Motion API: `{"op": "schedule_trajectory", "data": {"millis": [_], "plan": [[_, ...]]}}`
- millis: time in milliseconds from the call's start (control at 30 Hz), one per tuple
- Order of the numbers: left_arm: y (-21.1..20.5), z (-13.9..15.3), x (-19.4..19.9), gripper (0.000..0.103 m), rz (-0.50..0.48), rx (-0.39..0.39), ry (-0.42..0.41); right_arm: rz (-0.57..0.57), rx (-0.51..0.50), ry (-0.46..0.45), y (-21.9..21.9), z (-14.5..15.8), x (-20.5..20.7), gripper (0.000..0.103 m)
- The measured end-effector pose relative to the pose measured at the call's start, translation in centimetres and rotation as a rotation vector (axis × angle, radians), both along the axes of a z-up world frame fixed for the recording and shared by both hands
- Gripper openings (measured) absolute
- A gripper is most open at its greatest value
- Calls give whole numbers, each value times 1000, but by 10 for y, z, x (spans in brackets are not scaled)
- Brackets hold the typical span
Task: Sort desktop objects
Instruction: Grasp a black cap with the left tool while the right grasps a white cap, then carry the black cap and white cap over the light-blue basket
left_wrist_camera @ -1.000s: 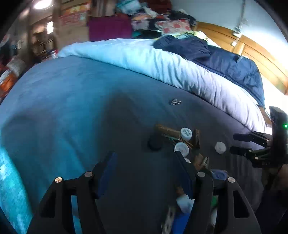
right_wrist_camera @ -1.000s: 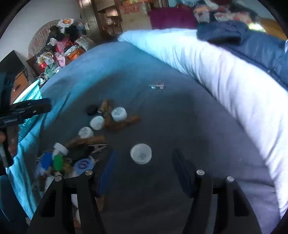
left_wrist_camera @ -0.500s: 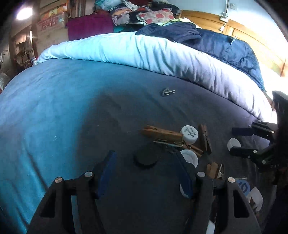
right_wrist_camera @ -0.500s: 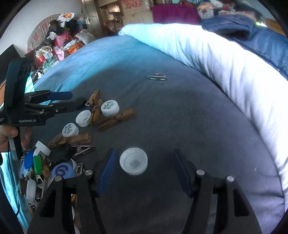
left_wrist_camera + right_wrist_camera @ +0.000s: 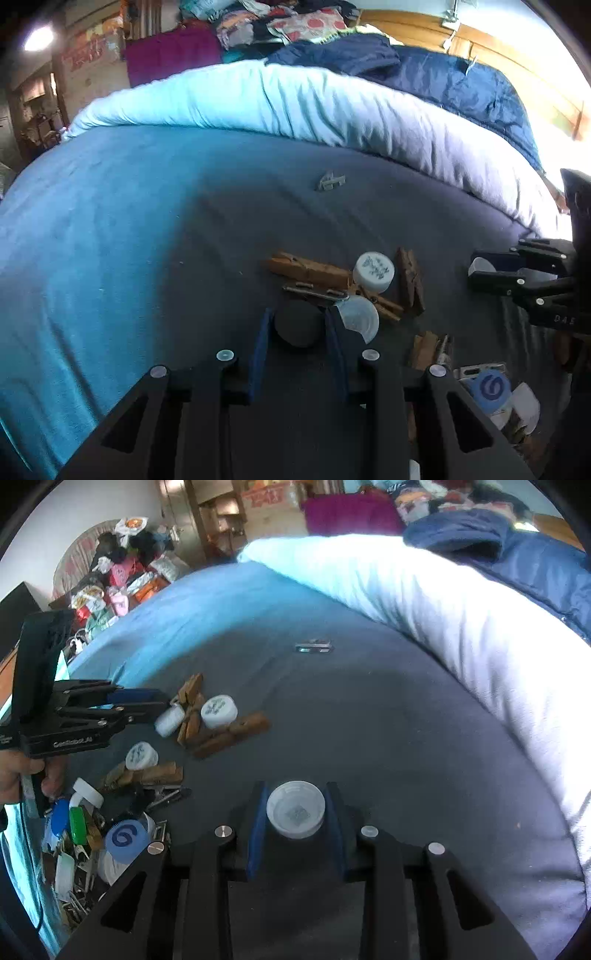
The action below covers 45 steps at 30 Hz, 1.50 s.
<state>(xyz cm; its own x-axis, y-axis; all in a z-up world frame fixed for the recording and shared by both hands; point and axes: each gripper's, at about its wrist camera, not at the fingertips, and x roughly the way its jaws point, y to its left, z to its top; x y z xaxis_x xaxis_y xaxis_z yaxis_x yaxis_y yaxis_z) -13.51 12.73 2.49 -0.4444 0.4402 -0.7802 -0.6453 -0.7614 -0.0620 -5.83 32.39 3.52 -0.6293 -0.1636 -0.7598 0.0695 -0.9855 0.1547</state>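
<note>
My left gripper (image 5: 296,325) is shut on a black cap (image 5: 298,327) that rests on the blue bed sheet (image 5: 110,229). My right gripper (image 5: 295,808) is shut on a white cap (image 5: 295,814) lying open side up. Wooden clothespins (image 5: 310,269) and white caps (image 5: 373,266) lie just beyond the black cap. The same pile shows in the right wrist view, with clothespins (image 5: 229,734) and a white cap (image 5: 218,712). The left gripper also shows in the right wrist view (image 5: 159,705), and the right gripper in the left wrist view (image 5: 476,271).
A small metal clip (image 5: 330,181) lies alone farther up the sheet, also in the right wrist view (image 5: 314,647). A heap of small items with a blue cap (image 5: 125,840) and a green piece (image 5: 77,825) lies at the near left. A rolled white duvet (image 5: 461,627) borders the sheet.
Both grippers moved forward and down onto their caps and closed: the left on the black cap, the right on the white cap. Both were open before.
</note>
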Motion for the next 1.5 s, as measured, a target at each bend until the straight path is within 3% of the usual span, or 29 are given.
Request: {"op": "schedule_trajectory", "data": {"millis": [333, 500, 633, 933, 1233, 1500], "plan": [[-6, 79, 56, 31, 43, 29, 95, -50, -31, 68, 6, 39, 34, 29], [-27, 128, 94, 31, 133, 44, 169, -74, -32, 134, 2, 81, 55, 29], [-61, 161, 123, 31, 220, 64, 219, -62, -18, 186, -9, 114, 64, 29], [-153, 207, 153, 31, 396, 92, 293, 3, 11, 286, -53, 179, 67, 29], [-244, 242, 164, 31, 567, 115, 345, 96, 9, 348, -110, 228, 54, 30], [-302, 263, 168, 31, 676, 113, 368, 186, -1, 387, -163, 264, 33, 30]]}}
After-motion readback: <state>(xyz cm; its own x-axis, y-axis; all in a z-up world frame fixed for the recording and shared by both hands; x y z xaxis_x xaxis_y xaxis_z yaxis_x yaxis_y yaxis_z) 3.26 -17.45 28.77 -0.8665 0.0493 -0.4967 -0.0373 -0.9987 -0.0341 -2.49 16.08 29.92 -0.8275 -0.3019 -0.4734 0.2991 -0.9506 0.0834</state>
